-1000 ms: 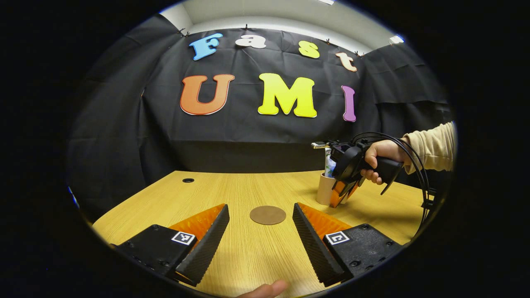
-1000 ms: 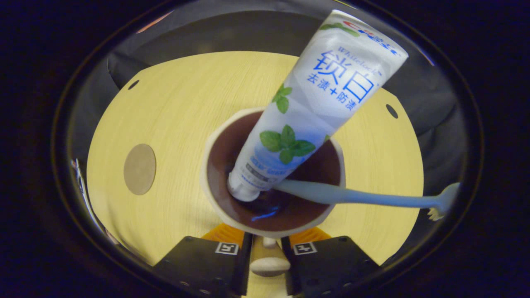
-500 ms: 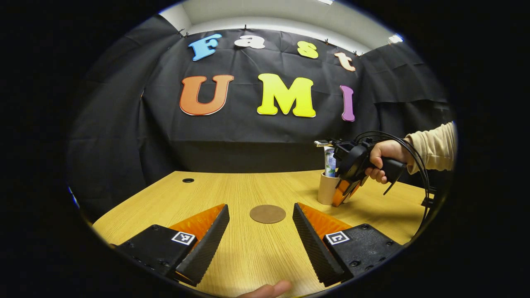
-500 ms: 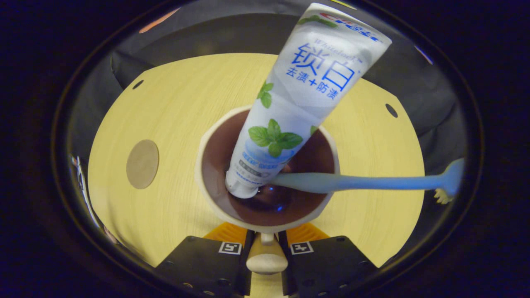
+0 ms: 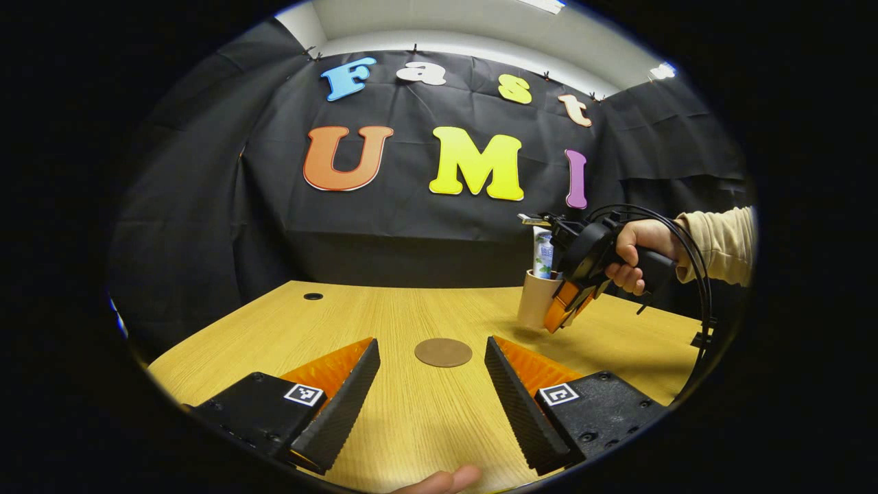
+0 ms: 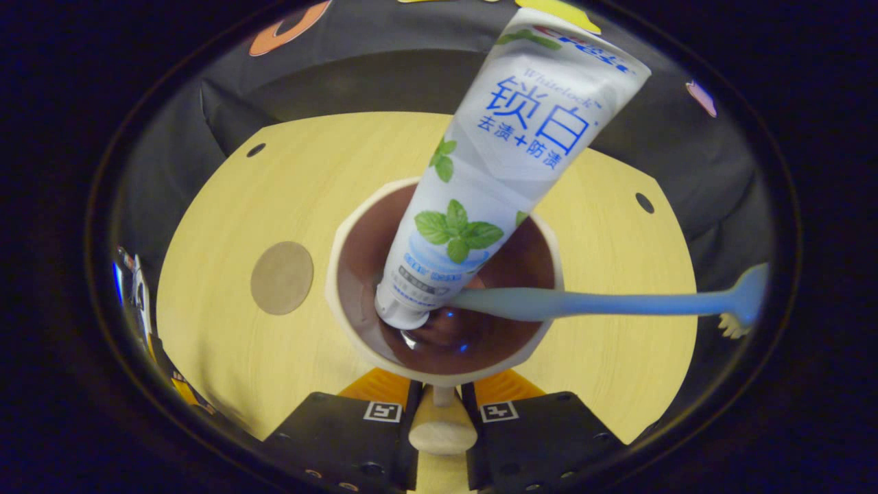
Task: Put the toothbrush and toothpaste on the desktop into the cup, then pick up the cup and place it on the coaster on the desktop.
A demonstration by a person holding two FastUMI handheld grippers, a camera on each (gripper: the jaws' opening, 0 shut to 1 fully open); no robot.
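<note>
The beige cup (image 6: 343, 274) has a brown inside and holds the white toothpaste tube (image 6: 501, 171) and the pale blue toothbrush (image 6: 603, 303), whose head sticks out to the right. My right gripper (image 6: 442, 412) is shut on the cup's handle (image 6: 442, 433). In the left gripper view the cup (image 5: 531, 309) hangs a little above the desk at the right, held by the right gripper (image 5: 566, 309). The round brown coaster (image 5: 443, 352) lies on the desk ahead of my open left gripper (image 5: 431, 342), which holds nothing. In the right gripper view the coaster (image 6: 282, 278) lies left of the cup.
The wooden desk (image 5: 384, 315) has a cable hole (image 5: 313, 296) at its far left. A hand and beige sleeve (image 5: 717, 243) hold the right gripper, with cables looping behind. A fingertip (image 5: 442, 480) shows at the bottom edge.
The right gripper has lifted the cup off the desk and carried it slightly towards the coaster. The left gripper has stayed almost still and open.
</note>
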